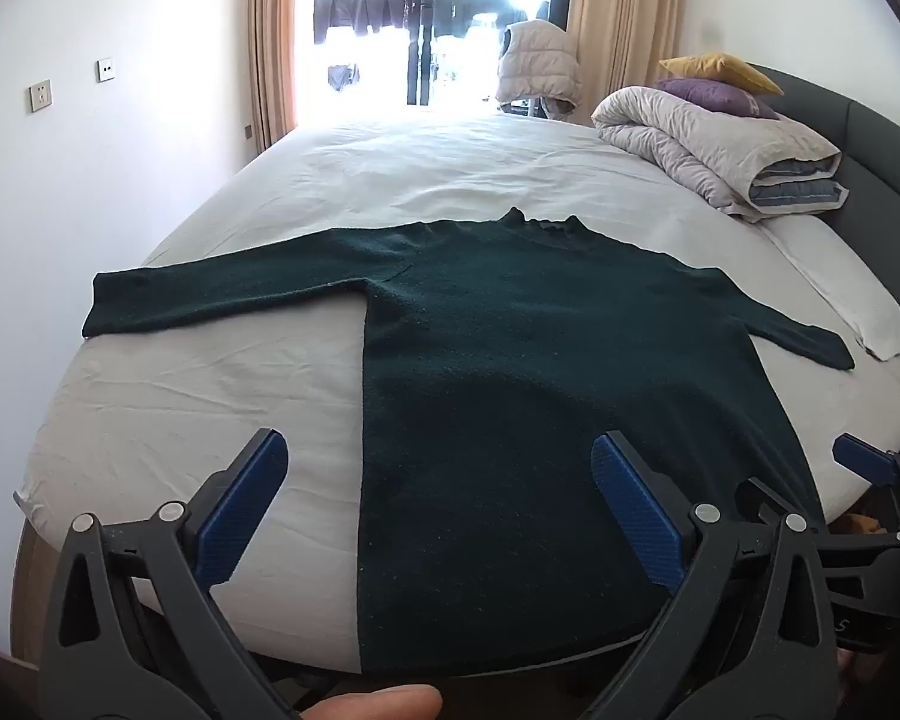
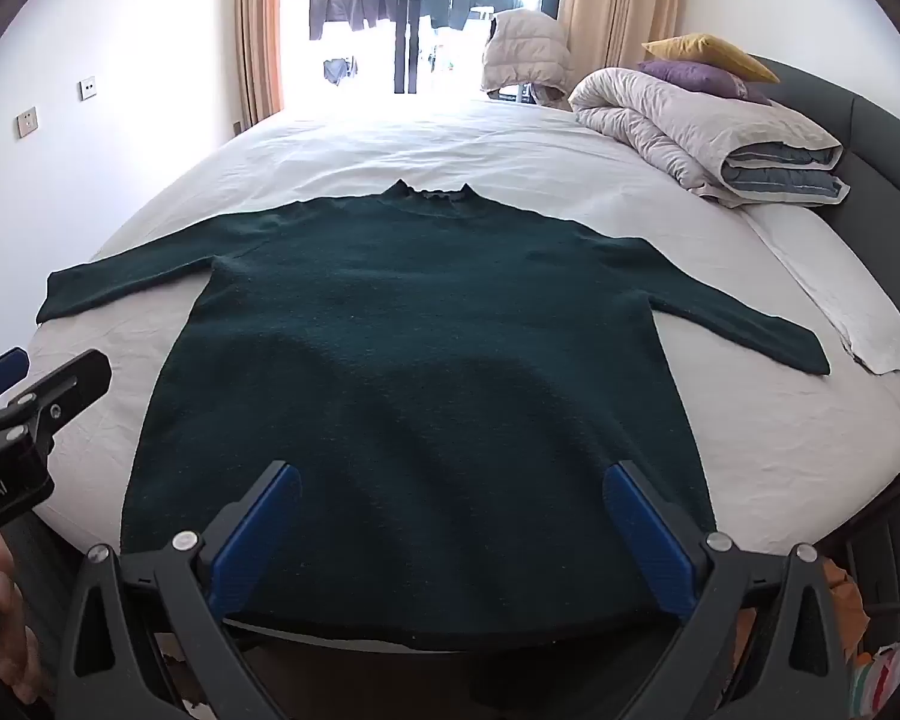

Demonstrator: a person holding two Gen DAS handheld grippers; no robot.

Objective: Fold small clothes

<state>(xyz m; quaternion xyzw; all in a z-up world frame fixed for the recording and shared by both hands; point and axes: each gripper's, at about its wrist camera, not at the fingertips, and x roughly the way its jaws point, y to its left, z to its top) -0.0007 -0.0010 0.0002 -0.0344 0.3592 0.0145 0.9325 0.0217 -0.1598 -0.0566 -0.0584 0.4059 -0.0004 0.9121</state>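
Observation:
A dark green sweater (image 1: 510, 360) lies flat on the white bed sheet (image 1: 180, 408), collar away from me, both sleeves spread out sideways. It also shows in the right wrist view (image 2: 420, 348). My left gripper (image 1: 438, 450) is open and empty, above the sweater's lower left part near the hem. My right gripper (image 2: 450, 480) is open and empty, above the sweater's hem at its middle. The right gripper (image 1: 864, 462) shows at the right edge of the left wrist view. The left gripper (image 2: 30, 378) shows at the left edge of the right wrist view.
A folded duvet (image 1: 720, 144) with a purple pillow (image 1: 714, 93) and a yellow pillow (image 1: 720, 69) lies at the bed's far right by the grey headboard (image 1: 870, 138). A folded white cloth (image 1: 846, 294) lies by the right sleeve. A wall (image 1: 90, 180) is on the left, a balcony door beyond.

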